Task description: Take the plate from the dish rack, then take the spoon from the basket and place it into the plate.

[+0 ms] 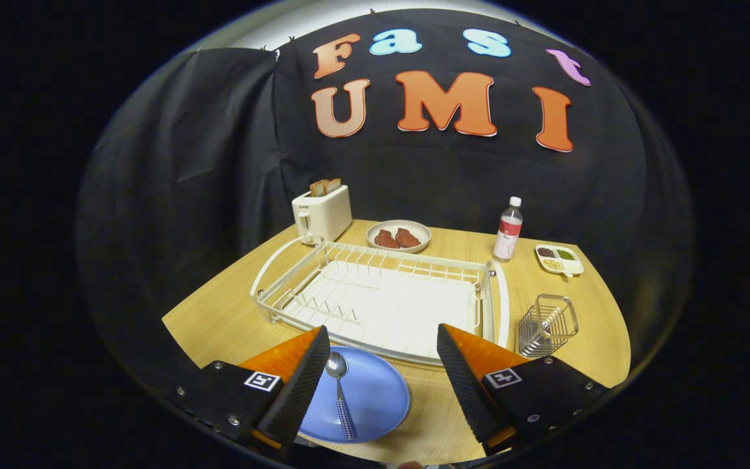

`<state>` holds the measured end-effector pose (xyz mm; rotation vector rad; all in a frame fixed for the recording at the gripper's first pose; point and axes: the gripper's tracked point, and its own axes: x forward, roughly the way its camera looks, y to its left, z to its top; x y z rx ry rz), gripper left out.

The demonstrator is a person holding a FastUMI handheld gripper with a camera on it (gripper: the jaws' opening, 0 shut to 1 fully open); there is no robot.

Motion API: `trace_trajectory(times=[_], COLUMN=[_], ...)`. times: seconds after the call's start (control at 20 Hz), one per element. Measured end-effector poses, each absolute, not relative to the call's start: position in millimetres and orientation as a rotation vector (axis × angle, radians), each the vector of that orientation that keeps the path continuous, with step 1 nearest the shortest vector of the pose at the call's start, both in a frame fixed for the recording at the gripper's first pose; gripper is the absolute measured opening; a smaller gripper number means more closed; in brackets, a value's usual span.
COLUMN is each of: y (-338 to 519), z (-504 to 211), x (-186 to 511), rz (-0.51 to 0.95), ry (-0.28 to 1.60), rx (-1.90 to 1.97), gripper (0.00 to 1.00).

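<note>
A blue plate [368,394] lies on the wooden table just in front of the white dish rack [375,293]. A metal spoon [339,391] with a checked handle rests in the plate, its bowl pointing toward the rack. My gripper [381,355] hangs above the plate with its fingers spread wide and nothing between them. The left finger covers the plate's left side, close beside the spoon. A clear wire basket [547,324] stands to the right of the rack, beyond the right finger.
At the back of the table stand a white toaster [321,212] with bread, a bowl of red food [398,236], a plastic bottle [508,229] and a small divided dish [559,258]. Bare wood [219,319] lies left of the rack.
</note>
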<state>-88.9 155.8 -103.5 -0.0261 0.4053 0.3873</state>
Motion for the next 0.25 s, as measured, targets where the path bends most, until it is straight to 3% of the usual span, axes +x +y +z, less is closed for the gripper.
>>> trace_trajectory(times=[0.25], y=[144.6], z=[-60.1], x=[-46.8], rz=[0.294], ry=[0.333], rx=[0.01], gripper=[0.98])
